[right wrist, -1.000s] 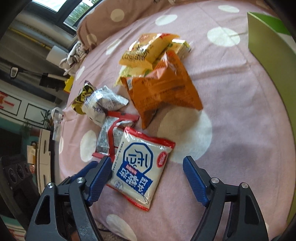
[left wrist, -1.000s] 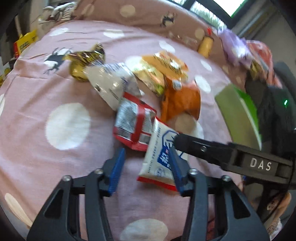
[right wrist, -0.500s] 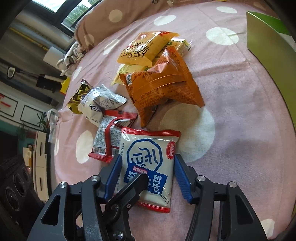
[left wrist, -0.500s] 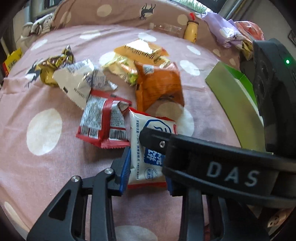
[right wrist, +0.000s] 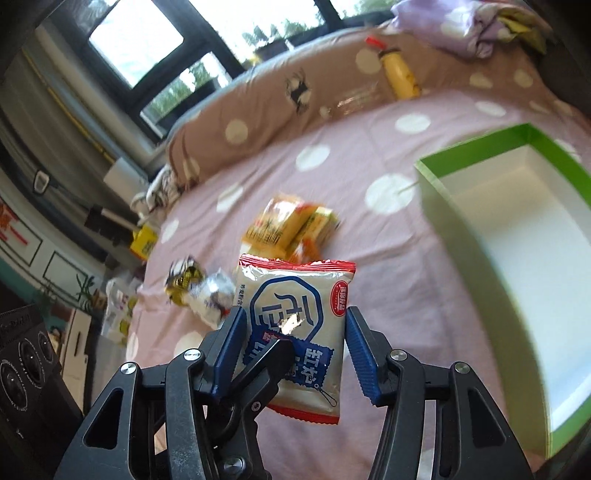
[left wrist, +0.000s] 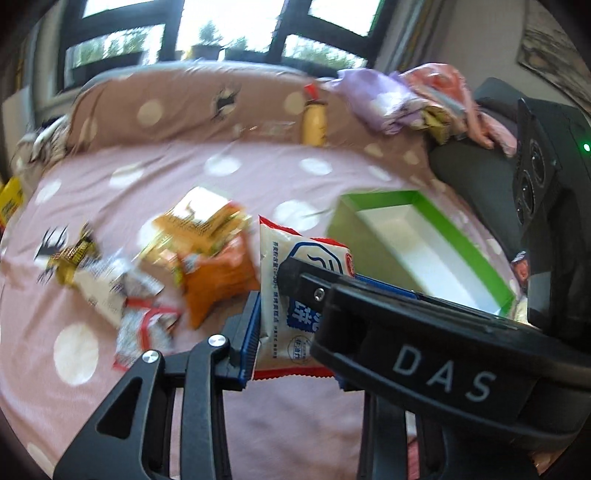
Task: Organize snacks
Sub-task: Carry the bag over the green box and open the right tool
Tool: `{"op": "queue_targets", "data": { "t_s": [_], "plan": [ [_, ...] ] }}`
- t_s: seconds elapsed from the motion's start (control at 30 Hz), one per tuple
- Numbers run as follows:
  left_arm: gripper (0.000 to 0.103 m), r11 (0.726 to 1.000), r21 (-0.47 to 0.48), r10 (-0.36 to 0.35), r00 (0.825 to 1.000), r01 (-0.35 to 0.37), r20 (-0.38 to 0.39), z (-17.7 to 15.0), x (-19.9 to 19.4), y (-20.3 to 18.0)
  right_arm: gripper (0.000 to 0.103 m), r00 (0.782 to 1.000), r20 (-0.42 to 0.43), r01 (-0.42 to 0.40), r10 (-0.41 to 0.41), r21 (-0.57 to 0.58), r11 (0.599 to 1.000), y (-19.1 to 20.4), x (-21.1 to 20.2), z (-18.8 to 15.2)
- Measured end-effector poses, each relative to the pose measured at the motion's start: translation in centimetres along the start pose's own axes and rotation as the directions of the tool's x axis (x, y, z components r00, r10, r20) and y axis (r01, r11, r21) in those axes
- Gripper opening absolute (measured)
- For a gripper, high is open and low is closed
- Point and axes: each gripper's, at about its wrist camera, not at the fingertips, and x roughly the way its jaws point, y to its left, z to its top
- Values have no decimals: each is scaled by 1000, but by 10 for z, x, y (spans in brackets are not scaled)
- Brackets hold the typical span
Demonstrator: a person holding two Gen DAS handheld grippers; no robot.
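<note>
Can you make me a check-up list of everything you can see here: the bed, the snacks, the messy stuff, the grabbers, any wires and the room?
Surface: pink bedspread with white dots.
Job's things: white and blue snack packet held up off the bed; green box, white inside, nothing seen in it; orange bag, yellow packets, gold and silver wrappers lying loose.
Clutter: yellow bottle, purple cloth near the pillow.
Grippers: left gripper and right gripper both pinch the same packet.
Cables: nothing seen.
Surroundings: dark-framed window, daylight.
</note>
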Motion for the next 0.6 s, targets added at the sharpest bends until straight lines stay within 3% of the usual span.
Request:
{"op": "queue_targets", "data": {
  "t_s": [0.3,0.6],
  "plan": [
    [32,982,131,-132,991,133,-12,24,27,-63,53,981,169,74,-97,139,988,-62,-52,18],
    [30,946,218,-224,971,238,-89,29,61,-113,52,968,198,88,-154,308,947,-121,-70,17]
  ]
}}
